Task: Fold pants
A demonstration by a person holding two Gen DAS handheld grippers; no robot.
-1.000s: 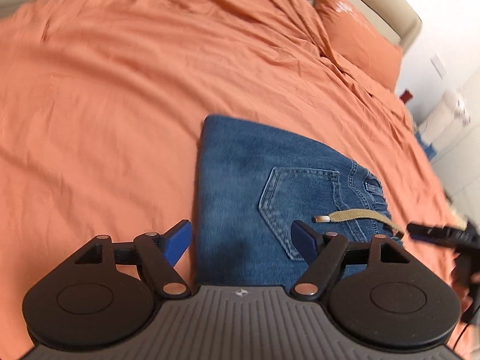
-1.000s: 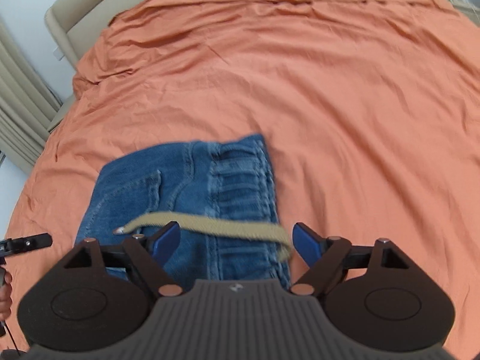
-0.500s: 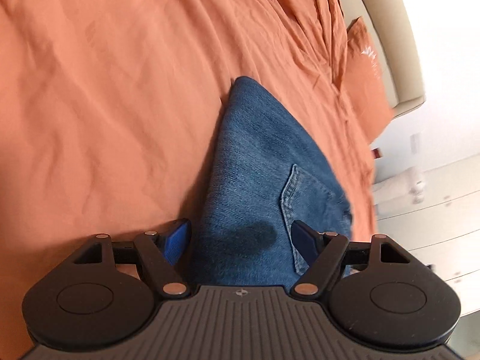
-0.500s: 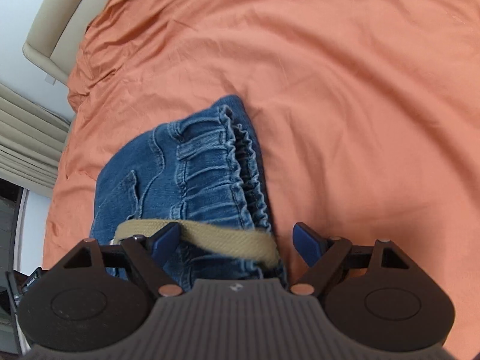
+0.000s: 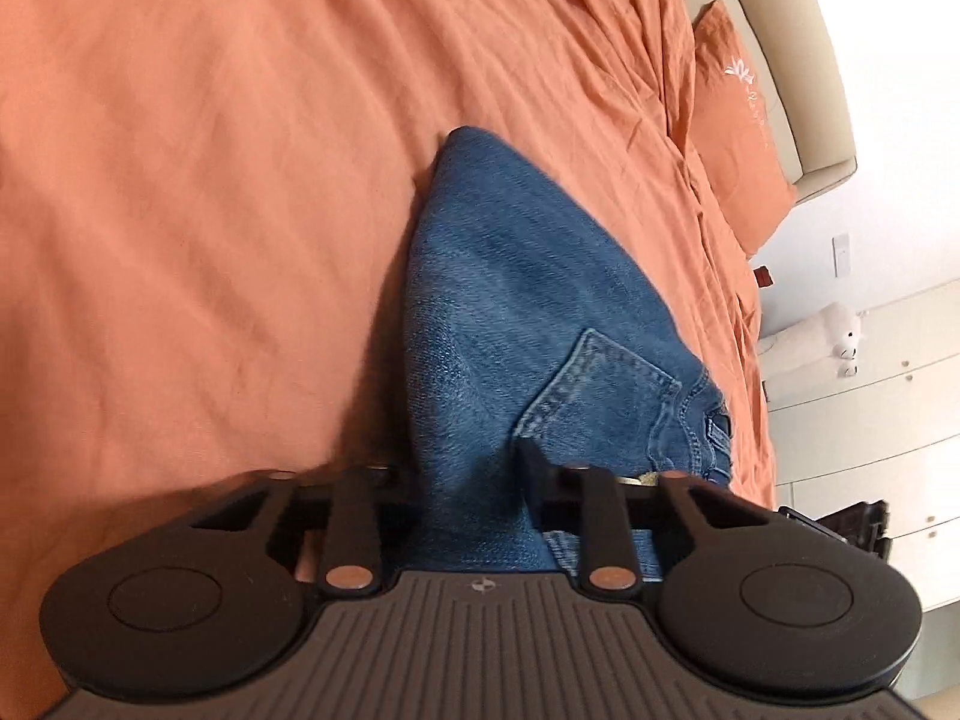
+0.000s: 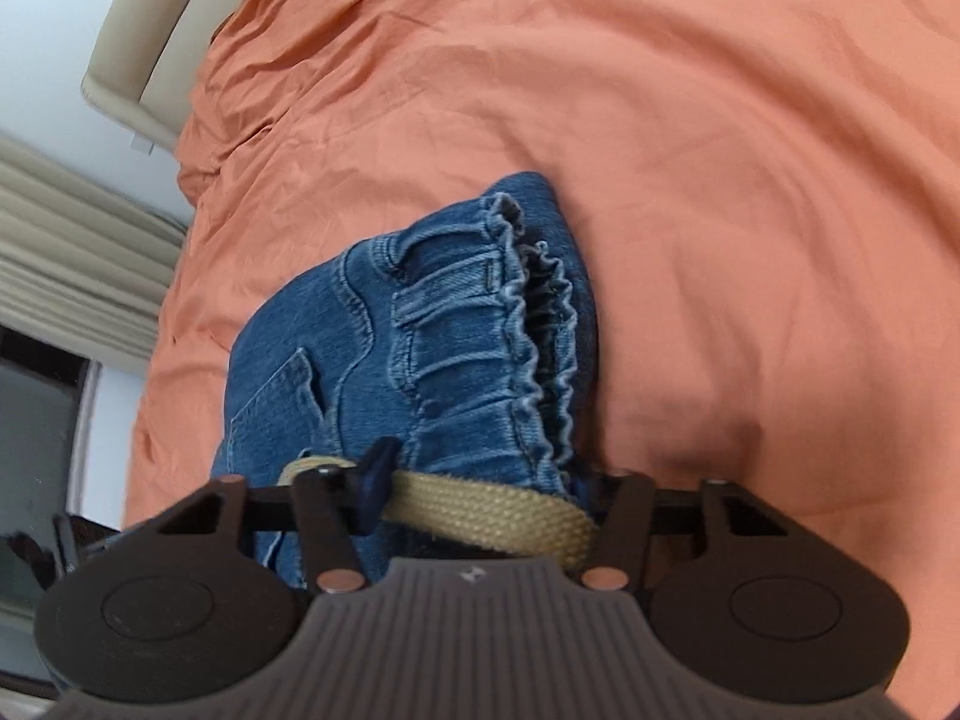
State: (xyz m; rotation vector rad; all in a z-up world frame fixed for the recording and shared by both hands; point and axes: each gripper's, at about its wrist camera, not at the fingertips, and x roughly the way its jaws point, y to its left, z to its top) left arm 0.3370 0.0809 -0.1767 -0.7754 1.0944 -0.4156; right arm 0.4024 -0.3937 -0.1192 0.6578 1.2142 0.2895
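Left wrist view: the left claw has just been closing and now pinches the near edge of the folded blue jeans, denim bunched up between its jaws. The jeans run away from the claw across the orange bedsheet, their back pocket just ahead and to the right of the fingertips. In the right wrist view the right claw has also just been closing, with the gathered waistband and the tan woven belt between its jaws; whether its pads already press firmly on the cloth I cannot tell, since the right fingertip is hidden behind the denim.

The main risk I see is an uneven grip. If the right claw catches only the belt, a lift could slide the belt through its loops and leave the waistband behind, so the stack would sag or open on that side. The left claw may be holding only the upper layers, in which case the lower ones would peel away and undo the fold. Either claw could also be nipping the bedsheet beneath, dragging it up with the jeans.
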